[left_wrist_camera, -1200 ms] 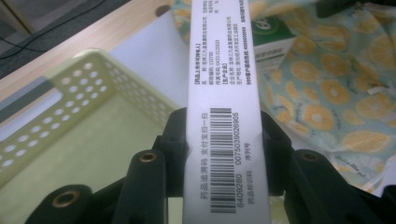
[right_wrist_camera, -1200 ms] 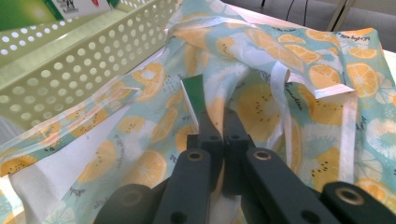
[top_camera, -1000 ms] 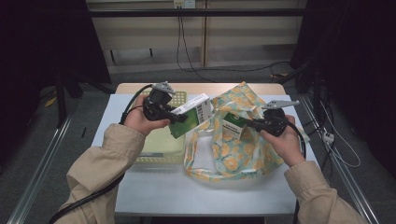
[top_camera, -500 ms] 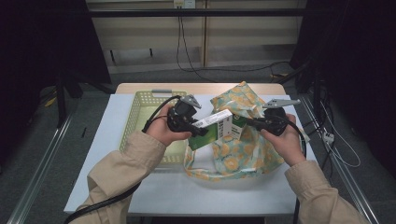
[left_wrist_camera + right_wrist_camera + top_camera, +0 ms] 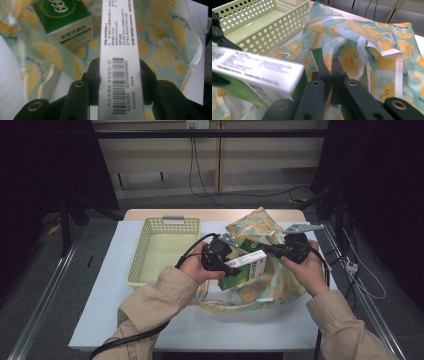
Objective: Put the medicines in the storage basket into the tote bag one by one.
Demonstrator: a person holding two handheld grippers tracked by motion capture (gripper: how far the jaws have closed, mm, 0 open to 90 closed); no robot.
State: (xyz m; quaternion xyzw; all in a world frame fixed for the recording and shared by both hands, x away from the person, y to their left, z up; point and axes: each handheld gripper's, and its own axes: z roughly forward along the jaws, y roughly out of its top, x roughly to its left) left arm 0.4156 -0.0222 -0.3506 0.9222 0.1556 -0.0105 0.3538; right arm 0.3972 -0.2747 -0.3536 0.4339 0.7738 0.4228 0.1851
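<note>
A white-and-green medicine box [image 5: 245,265] is clamped in my left gripper [image 5: 231,268], tilted over the mouth of a lemon-print cloth bag [image 5: 260,227]. In the left gripper view the box's barcode side [image 5: 120,62] runs up between the jaws, which press on both its flanks; my left gripper [image 5: 120,75] is shut on it. A second green box [image 5: 67,22] lies inside the bag [image 5: 162,50]. My right gripper [image 5: 268,249] pinches the bag's rim and holds it up. In the right gripper view my right gripper [image 5: 328,66] has its jaws together on the fabric [image 5: 362,45], with the held box [image 5: 257,72] blurred at the left.
A pale yellow perforated basket [image 5: 137,255] stands to the left of the bag on the white table [image 5: 115,310]; it is also seen as the basket [image 5: 262,27] in the right gripper view. Cables trail from both grippers. Dark floor surrounds the table.
My left hand has carried the box rightward and down, from over the basket to the bag's mouth. The right hand has stayed where it was, gripping the bag.
</note>
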